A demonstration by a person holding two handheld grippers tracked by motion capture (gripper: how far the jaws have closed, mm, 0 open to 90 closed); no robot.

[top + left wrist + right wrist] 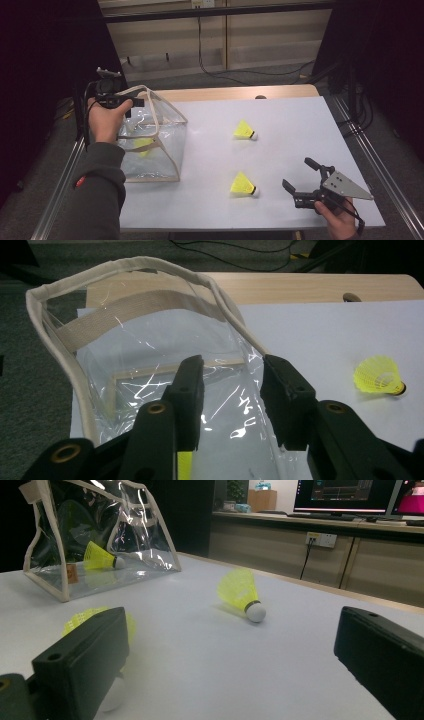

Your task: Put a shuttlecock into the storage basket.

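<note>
At the worktop's (280, 125) near edge my right tool (300, 176) stood open beside the nearest shuttlecock (243, 185); I judged a square grip best. Beyond, my left tool (232, 390) gaped over the clear bag (165, 145).

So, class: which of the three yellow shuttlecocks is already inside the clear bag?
The shuttlecock in the clear bag, at the table's left. The other two lie on the open white tabletop: far shuttlecock and near shuttlecock.

Grey carpet floor (280, 75), wooden cabinets (270, 35), dark screens (345, 495).
</note>
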